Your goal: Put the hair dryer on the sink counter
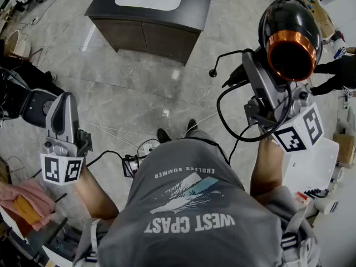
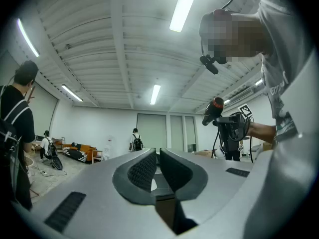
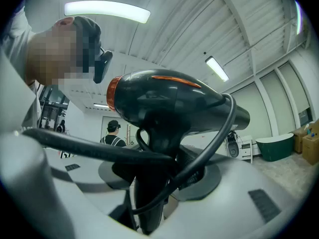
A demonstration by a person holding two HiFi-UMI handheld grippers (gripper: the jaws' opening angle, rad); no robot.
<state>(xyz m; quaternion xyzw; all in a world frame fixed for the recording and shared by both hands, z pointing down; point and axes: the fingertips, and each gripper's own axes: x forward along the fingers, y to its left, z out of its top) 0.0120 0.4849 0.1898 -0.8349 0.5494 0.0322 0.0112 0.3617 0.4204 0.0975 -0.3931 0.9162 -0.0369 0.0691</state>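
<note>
**A:** what's the right gripper (image 3: 158,180) doing?

**B:** pinching the hair dryer (image 1: 289,38) by its handle, held high. Left gripper (image 2: 156,169) pressed together, nothing in it. Sink counter (image 1: 194,10) well ahead, open floor (image 1: 133,88) between.

My head view sits up top, aimed steeply down at the floor (image 1: 128,104), with the counter (image 1: 196,9) far ahead. The left gripper view tips up toward the ceiling (image 2: 99,44) and picks up the dryer (image 2: 213,111) off to its right. The head view sees that dryer (image 1: 290,38) too. The right gripper view, also tipped up, has it right up close.
</note>
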